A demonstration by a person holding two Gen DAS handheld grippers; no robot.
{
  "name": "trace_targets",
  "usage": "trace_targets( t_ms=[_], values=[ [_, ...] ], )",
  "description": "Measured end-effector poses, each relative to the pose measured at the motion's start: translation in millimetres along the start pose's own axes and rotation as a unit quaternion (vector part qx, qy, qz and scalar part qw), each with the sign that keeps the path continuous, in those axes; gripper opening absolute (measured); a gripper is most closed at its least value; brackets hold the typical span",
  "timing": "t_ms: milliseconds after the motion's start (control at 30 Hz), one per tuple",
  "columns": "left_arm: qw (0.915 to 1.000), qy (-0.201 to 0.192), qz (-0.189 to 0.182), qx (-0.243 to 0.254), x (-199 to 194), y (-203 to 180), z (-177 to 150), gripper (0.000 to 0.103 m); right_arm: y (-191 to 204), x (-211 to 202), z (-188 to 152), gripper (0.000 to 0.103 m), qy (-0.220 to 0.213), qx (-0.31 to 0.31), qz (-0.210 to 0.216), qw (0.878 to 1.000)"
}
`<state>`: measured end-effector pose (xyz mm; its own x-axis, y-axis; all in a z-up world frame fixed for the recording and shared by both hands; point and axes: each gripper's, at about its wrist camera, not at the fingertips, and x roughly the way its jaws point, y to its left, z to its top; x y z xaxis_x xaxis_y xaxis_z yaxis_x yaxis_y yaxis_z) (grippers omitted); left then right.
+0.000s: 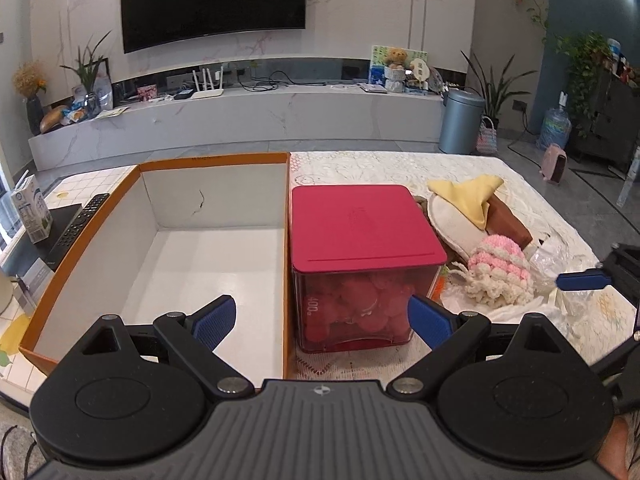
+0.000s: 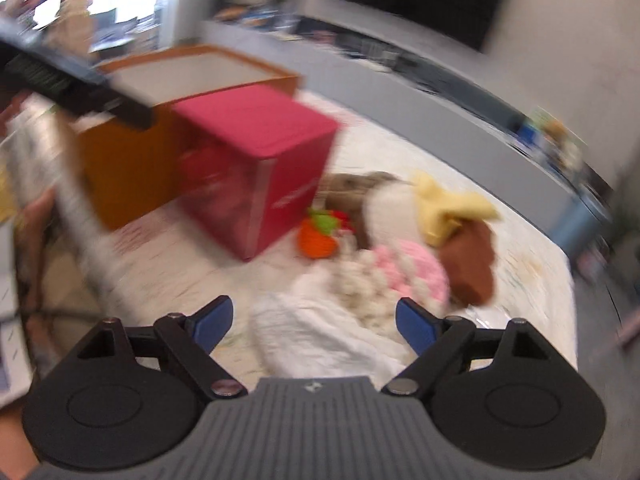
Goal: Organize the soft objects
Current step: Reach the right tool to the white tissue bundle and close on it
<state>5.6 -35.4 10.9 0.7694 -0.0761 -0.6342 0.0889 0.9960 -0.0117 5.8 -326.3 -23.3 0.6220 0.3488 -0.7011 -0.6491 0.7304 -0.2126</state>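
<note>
A pile of soft toys lies on the lace-covered table: a pink and cream crocheted toy [image 1: 500, 270] [image 2: 404, 276], a brown and white plush with a yellow part [image 1: 466, 208] [image 2: 448, 216], an orange crocheted toy [image 2: 318, 238] and a white cloth [image 2: 336, 336]. An orange-rimmed empty white box [image 1: 208, 256] [image 2: 132, 168] stands left of a clear box with a red lid [image 1: 360, 224] [image 2: 260, 164] that holds red soft things. My left gripper [image 1: 322, 322] is open before these boxes. My right gripper [image 2: 314, 326] is open over the white cloth; its view is blurred.
A remote control [image 1: 78, 226] and a milk carton [image 1: 32, 208] lie left of the orange box. Clear plastic wrap [image 1: 554, 258] lies right of the toys. A TV shelf and a bin [image 1: 460, 120] stand behind the table.
</note>
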Motion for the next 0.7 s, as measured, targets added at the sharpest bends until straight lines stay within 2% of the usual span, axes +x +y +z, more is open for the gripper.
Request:
trace_targets(
  t_ms=[67,200,333,367,467,533,633,700],
  values=[
    [1.0,0.001,0.001,0.0,1,0,-1,0.103,7,2,0,0.092,0.015,-0.063,0.027,0.998],
    [1.0,0.002,-0.006,0.0,1,3,-5,0.103,8,14,-5,0.093,0.041,-0.167,0.055,0.984],
    [0.9998,0.003,0.008,-0.018,2,10,-5,0.103,-15,41,1,0.088,0.065,-0.148,0.056,0.985],
    [0.9997,0.003,0.009,-0.022,2,13,-5,0.103,-16,47,0,0.085,0.072,-0.155,0.068,0.983],
    [0.9994,0.004,0.008,-0.033,1,21,-5,0.103,-13,64,-5,0.085,0.102,-0.182,0.112,0.972],
    [0.9991,0.005,0.01,-0.04,1,25,-4,0.103,-15,75,-8,0.082,0.123,-0.18,0.119,0.969],
    [0.9984,0.01,0.018,-0.053,4,31,-4,0.103,-23,82,-12,0.08,0.115,-0.153,0.119,0.974],
    [0.9977,0.013,0.028,-0.061,6,34,-4,0.103,-31,86,-15,0.084,0.107,-0.119,0.135,0.978]
  ],
)
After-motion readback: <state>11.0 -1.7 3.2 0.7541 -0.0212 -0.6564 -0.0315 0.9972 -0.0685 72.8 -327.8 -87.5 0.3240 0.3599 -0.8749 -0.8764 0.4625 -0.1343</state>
